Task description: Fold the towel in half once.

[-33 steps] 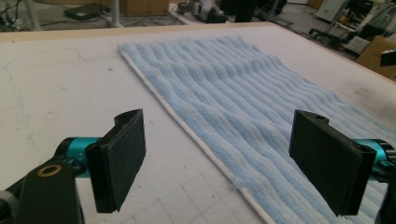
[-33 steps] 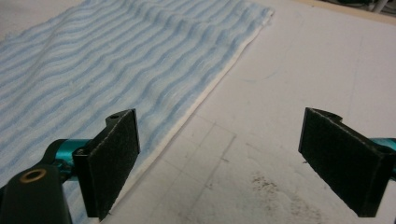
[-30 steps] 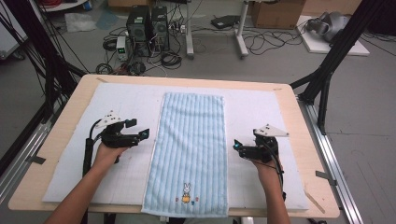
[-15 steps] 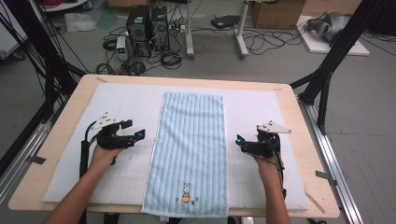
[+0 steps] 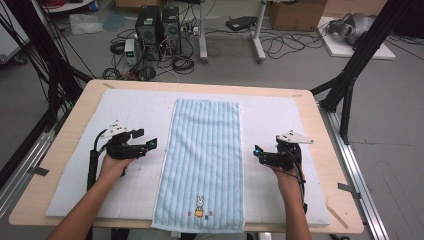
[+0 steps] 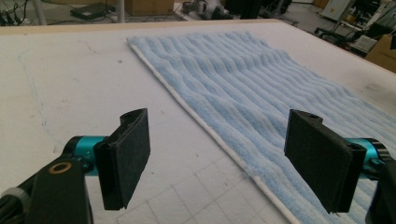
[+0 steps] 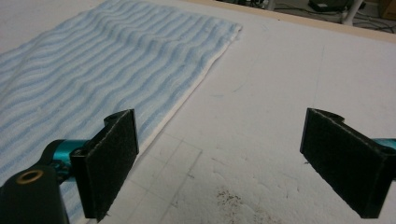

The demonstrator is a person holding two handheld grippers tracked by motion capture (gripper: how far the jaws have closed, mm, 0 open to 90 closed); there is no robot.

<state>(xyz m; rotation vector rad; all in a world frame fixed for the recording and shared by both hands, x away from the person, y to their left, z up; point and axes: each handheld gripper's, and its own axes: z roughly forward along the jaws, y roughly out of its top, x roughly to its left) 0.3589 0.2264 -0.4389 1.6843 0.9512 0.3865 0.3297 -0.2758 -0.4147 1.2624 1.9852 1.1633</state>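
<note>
Striped blue towel [image 5: 205,165] flat mid-tabletop [image 5: 65,130] | left tongs [image 5: 149,141] at 9 o'clock, just narrowing, nothing between | right tongs [image 5: 258,154] at 3 o'clock, released | flanking long edges, likely for a fold

The pale wooden tabletop [image 5: 320,150] with rounded corners carries a large white padded sheet [image 5: 135,112] that covers nearly all of it, leaving a bare wooden margin around the edges. Directly on that sheet, down its middle, lies a light blue ribbed terry towel [image 5: 205,150], spread flat lengthwise from far side to near side. Its near end, bearing a small embroidered rabbit [image 5: 200,206], reaches slightly over the tabletop's near edge.
</note>
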